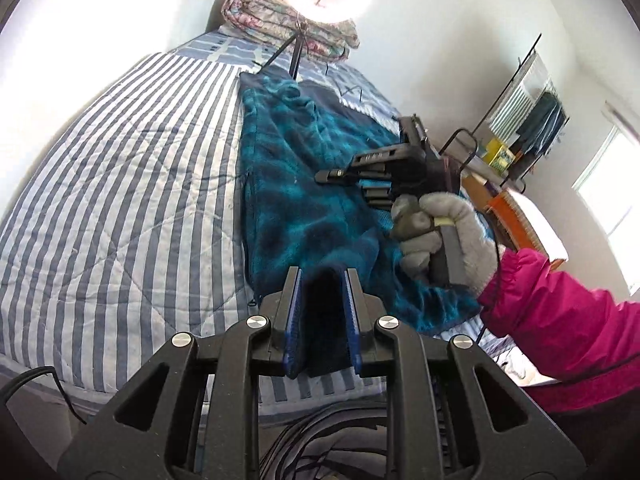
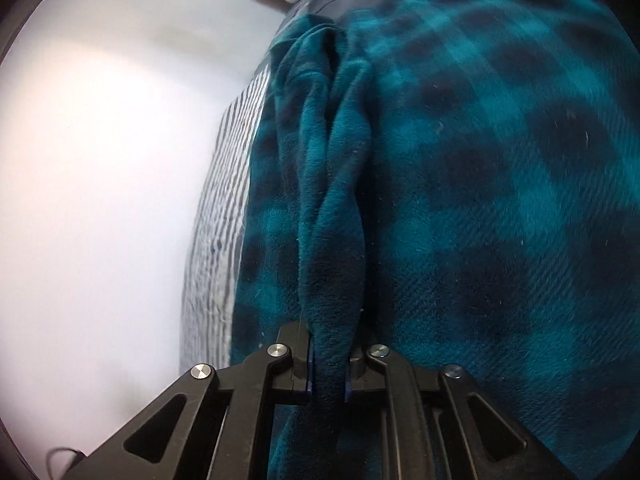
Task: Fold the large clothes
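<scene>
On the bed with the blue-and-white striped quilt (image 1: pixel 120 184) lies the teal and dark blue checked fleece garment (image 1: pixel 296 184), stretched along the bed, its near end at the bed's edge. The left gripper (image 1: pixel 322 280) holds a dark fold of this fleece between its blue pads (image 1: pixel 294 312); the jaws stand partly apart, filled by the cloth. The right gripper (image 2: pixel 328 364), held by a hand in a grey glove (image 1: pixel 444 236), is closed tight on a bunched ridge of the same garment. A folded floral blanket (image 1: pixel 288 26) rests at the far end.
</scene>
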`<state>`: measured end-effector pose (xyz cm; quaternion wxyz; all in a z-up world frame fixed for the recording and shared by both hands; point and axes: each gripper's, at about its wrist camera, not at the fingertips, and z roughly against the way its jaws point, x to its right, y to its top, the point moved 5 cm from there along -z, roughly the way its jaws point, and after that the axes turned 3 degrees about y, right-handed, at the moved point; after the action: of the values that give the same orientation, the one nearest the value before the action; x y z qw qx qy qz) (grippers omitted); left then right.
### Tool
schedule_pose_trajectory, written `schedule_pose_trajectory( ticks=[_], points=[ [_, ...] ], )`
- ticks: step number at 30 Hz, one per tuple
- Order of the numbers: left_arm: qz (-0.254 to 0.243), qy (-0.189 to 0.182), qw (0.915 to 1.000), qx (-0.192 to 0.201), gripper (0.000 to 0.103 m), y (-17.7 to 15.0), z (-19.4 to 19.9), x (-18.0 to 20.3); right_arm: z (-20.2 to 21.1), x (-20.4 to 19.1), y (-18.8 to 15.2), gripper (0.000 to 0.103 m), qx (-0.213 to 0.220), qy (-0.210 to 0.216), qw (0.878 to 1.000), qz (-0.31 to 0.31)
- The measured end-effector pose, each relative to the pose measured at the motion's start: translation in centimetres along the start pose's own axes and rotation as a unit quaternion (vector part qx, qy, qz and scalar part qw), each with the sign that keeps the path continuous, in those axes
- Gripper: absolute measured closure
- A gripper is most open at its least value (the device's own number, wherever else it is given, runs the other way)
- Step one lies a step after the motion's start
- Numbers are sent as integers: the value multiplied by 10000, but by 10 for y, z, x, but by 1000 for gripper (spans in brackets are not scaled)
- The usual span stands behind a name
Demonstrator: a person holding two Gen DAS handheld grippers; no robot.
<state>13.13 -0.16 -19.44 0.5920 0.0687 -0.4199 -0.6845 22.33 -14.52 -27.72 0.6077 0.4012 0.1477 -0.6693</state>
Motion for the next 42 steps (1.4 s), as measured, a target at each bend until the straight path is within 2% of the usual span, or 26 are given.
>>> schedule_pose_trajectory(
  ticks=[2,5,7,9,10,12,16,19,23,25,30,34,38,42],
  points=[
    [98,-192,9998,56,84,3,9,-4,4,-6,-3,89,-59,-220,9995,223],
    [112,-280,9994,156,84,4,24,-11,5,-14,-6,83,-169,-508,9974,479],
    [150,-184,9996,149,84,5,27,-18,12,-26,-5,82,-208,-731,9946,707],
    [76,-18,10000,10,84,6,17,-22,12,-39,-3,76,-165,-945,9917,861],
    [51,18,10000,-1,84,6,11,-23,19,-43,-8,70,-130,-1020,9904,925],
    [-10,-52,9999,-103,84,6,-5,-20,31,-46,-11,69,-76,-1026,9884,1121],
    [-274,-305,9981,-459,84,-1,-45,3,46,-67,-32,70,-126,-962,9814,1659],
    [-565,-556,9924,-938,84,-15,-75,24,41,-74,-39,70,-189,-1073,9760,1884],
    [-862,-503,9836,-1499,84,-34,-113,34,28,-62,-35,70,-259,-1148,9772,1769],
    [-901,-471,9814,-1627,84,-38,-122,35,31,-49,-36,70,-267,-1120,9794,1660],
    [-952,-440,9826,-1532,84,-32,-110,37,43,-39,-35,70,-247,-1059,9802,1653],
    [-967,-317,9878,-1179,84,-11,-77,36,57,-43,-32,69,-120,-963,9818,1630],
    [-1063,-79,9927,-568,84,33,-29,33,83,-60,-32,69,130,-906,9801,1764],
    [-1280,103,9915,213,84,84,32,49,119,-85,-34,62,480,-843,9747,2016]
  ],
)
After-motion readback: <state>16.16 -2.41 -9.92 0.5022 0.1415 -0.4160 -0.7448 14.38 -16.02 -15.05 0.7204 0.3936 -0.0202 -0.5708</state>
